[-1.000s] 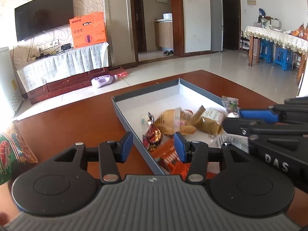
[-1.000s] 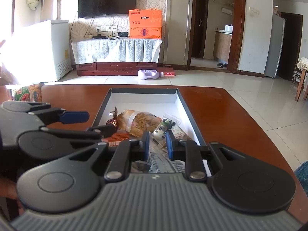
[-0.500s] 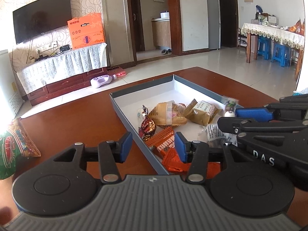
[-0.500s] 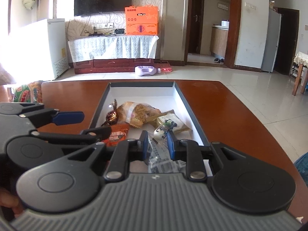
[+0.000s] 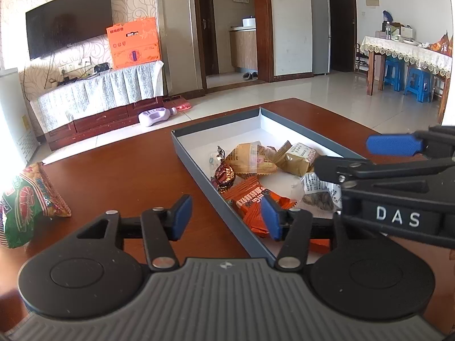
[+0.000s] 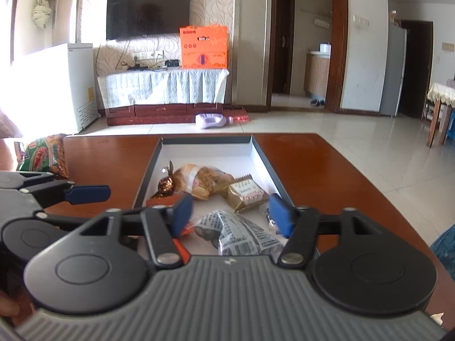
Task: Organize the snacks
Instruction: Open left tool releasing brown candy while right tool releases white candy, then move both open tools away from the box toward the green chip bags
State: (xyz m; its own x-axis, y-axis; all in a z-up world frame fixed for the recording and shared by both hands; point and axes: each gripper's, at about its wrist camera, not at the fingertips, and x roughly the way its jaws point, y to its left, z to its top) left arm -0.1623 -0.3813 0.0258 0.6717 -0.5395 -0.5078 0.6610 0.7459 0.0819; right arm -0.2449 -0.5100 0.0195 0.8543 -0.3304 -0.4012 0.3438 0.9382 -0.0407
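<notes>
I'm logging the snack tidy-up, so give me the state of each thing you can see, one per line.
Tray: lidless, partly filled with wrapped snacks.
Clear printed packet: lying in the tray, between the right tongs' pads, not pinched.
Green snack bag: on the table, outside the tray.
Left tongs: opening, holding nothing.
Right tongs: opening.

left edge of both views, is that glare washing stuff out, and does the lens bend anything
Left wrist view: glare whites out the far left edge above the green snack bag, and the door frame leans. Right wrist view: window light bleaches the white fridge; the table edges splay.
</notes>
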